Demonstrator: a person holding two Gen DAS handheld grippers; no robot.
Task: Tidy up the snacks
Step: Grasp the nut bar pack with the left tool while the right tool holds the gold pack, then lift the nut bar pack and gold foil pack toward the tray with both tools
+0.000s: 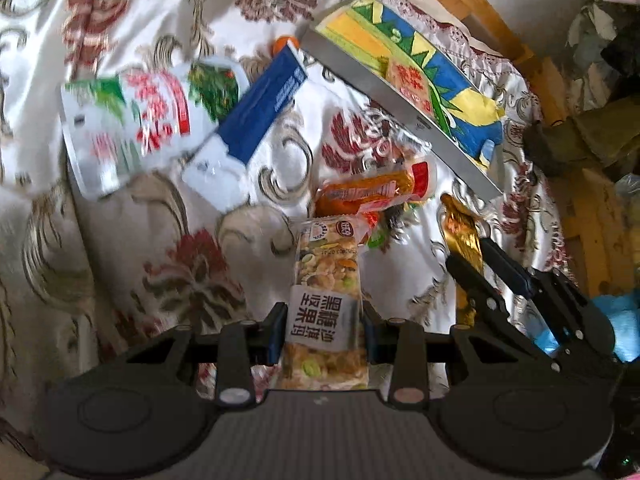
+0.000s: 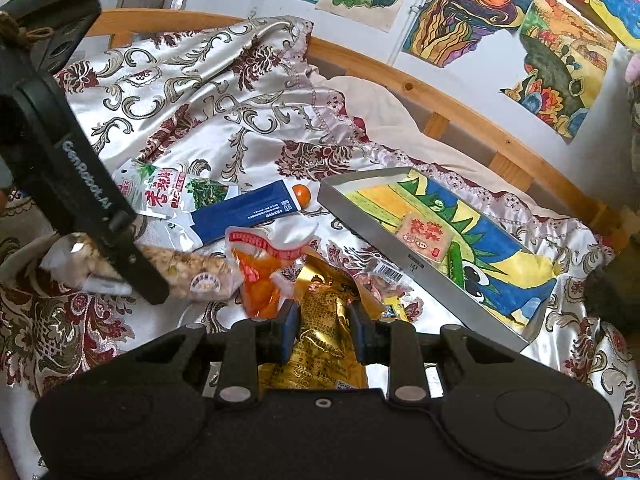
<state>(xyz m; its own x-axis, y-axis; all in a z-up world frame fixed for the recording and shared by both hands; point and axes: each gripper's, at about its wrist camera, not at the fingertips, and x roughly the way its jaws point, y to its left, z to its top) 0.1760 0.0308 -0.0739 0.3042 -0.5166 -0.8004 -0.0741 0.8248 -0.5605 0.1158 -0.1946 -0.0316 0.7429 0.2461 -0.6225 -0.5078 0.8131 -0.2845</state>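
Observation:
My left gripper [image 1: 324,320] is shut on a nut bar [image 1: 326,264] in a clear wrapper with a white label, held above the floral cloth. My right gripper [image 2: 324,312] is shut on a crinkled gold packet [image 2: 320,300]. In the left wrist view this gold packet [image 1: 460,228] and the right gripper [image 1: 468,250] show at the right. A grey tray [image 2: 400,256] lined with a colourful drawing lies ahead to the right and holds a small pink packet [image 2: 426,236]. In the right wrist view a left finger [image 2: 132,256] crosses the nut bar [image 2: 192,272].
On the cloth lie an orange packet [image 2: 264,272], a blue box [image 2: 244,212], a white, green and red pouch [image 2: 168,192] and a small orange ball [image 2: 302,194]. A wooden bed rail [image 2: 440,96] and a wall with drawings stand behind the tray [image 1: 380,96].

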